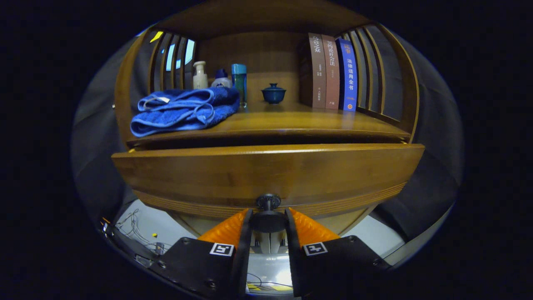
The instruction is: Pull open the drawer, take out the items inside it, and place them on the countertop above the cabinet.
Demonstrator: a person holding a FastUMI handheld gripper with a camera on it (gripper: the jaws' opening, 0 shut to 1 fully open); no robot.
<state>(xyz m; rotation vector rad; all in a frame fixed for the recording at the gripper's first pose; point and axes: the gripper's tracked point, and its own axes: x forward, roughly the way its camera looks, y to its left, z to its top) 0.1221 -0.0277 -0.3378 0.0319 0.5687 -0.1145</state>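
A wooden cabinet has a drawer whose broad front (pixel 266 173) stands pulled out a little, leaving a dark gap under the countertop (pixel 291 123). A dark round knob (pixel 268 216) sticks out from the lower middle of the drawer front. My gripper (pixel 268 223) holds that knob, with one finger pressed on each side of it. The inside of the drawer is hidden behind its front. On the countertop lies a folded blue towel (pixel 185 110).
Behind the towel stand a pump bottle (pixel 200 76), a white bottle with a blue cap (pixel 221 79) and a teal tube (pixel 239 83). A small lidded blue cup (pixel 273 93) and three upright books (pixel 333 73) stand further right. Slatted side walls enclose the shelf. Cables (pixel 133 229) lie on the pale floor.
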